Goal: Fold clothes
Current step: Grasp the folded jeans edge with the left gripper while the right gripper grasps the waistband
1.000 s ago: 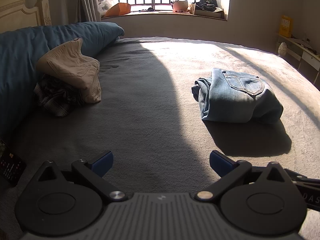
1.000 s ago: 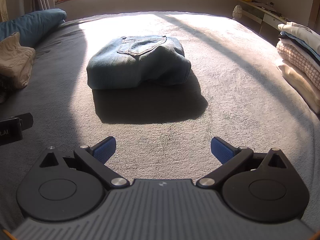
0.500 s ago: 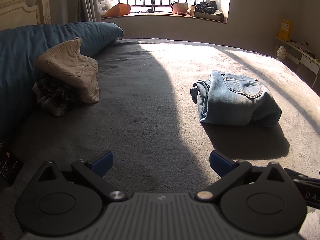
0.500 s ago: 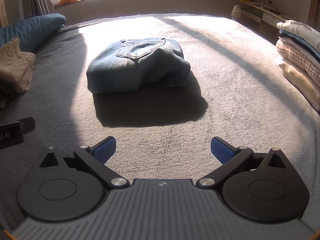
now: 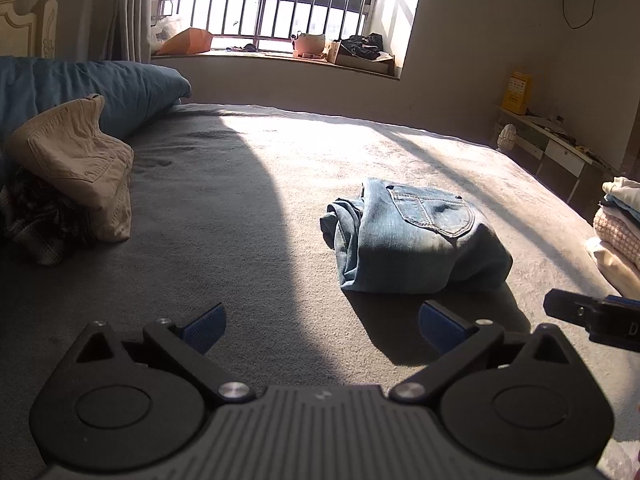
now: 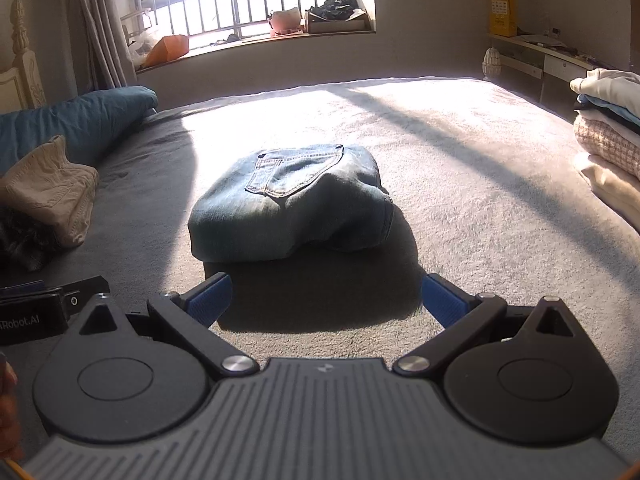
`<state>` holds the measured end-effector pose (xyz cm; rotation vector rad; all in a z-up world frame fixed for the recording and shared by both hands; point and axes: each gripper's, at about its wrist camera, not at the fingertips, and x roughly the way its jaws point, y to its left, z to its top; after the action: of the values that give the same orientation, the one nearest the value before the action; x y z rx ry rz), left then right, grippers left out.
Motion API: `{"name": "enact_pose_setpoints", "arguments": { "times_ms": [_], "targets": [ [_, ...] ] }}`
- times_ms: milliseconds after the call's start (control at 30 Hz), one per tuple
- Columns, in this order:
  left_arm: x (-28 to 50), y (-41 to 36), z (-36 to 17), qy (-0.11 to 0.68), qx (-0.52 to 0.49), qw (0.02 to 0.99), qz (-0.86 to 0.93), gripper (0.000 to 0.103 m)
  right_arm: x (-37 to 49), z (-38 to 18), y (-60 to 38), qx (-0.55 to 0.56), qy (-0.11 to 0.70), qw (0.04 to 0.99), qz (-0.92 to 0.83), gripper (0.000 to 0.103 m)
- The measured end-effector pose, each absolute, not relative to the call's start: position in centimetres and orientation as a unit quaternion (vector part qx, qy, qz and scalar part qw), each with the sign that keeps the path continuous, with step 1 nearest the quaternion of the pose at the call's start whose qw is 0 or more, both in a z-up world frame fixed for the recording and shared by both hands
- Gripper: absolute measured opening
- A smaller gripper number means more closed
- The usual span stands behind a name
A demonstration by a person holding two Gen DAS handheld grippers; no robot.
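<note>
Lately nearer: folded jeans (image 6: 288, 208) on bed (image 6: 460, 184) — right gripper (image 6: 324, 300) and left gripper (image 5: 320, 326) both advanced, fingers spread, empty — pickup for stacking seems next.

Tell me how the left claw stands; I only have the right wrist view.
Observer: The left claw is open and empty, over the grey blanket, short of the folded jeans.
Operator: Report the jeans' left side.
Observer: Layer ends bunch there in loose rolls, not flush.
Operator: Check under the tan trousers.
Observer: A dark plaid garment lies crumpled beneath them.
</note>
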<state>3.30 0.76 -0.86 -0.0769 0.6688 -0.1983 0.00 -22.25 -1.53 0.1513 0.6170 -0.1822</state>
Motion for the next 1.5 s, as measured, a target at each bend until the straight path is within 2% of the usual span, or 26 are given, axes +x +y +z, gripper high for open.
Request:
{"name": "enact_pose_setpoints", "arguments": {
  "times_ms": [333,567,733,833,900,1100,1200,1300,1433,1500],
  "targets": [
    [11.4,-2.1,-2.6,0.295,-0.019,0.946,-0.132,0.103,8.9,-0.7,-27.8,0.033,0.248,0.966,-0.060,0.102],
    [16.0,-4.6,-5.3,0.318,-0.036,0.929,-0.184,0.102,18.1,-4.1,-34.6,0.166,0.321,0.931,-0.053,0.102],
    [18.0,-5.4,-6.7,0.320,-0.037,0.927,-0.193,0.094,23.4,-9.1,-37.8,0.283,0.385,0.877,-0.048,0.102],
    [18.8,-5.5,-7.4,0.323,-0.048,0.922,-0.208,0.091,24.7,-11.5,-39.4,0.376,0.390,0.840,-0.037,0.102],
    [19.0,-5.4,-7.9,0.324,-0.063,0.919,-0.217,0.083,25.0,-12.2,-39.7,0.410,0.384,0.827,-0.032,0.102],
    [19.7,-5.5,-8.5,0.328,-0.095,0.910,-0.235,0.063,26.0,-10.3,-38.3,0.394,0.364,0.844,0.008,0.099],
    [19.8,-5.5,-8.6,0.329,-0.105,0.908,-0.236,0.059,26.8,-9.2,-37.4,0.368,0.381,0.848,0.012,0.097],
    [19.7,-5.6,-8.6,0.327,-0.107,0.909,-0.235,0.055,26.9,-8.5,-37.1,0.346,0.396,0.850,-0.007,0.087],
    [19.6,-5.6,-8.7,0.326,-0.114,0.909,-0.233,0.055,26.4,-8.6,-37.7,0.349,0.404,0.845,-0.030,0.064],
    [19.7,-5.6,-8.7,0.327,-0.117,0.908,-0.234,0.055,26.3,-8.7,-38.1,0.356,0.408,0.840,-0.034,0.060]
  ]
}}
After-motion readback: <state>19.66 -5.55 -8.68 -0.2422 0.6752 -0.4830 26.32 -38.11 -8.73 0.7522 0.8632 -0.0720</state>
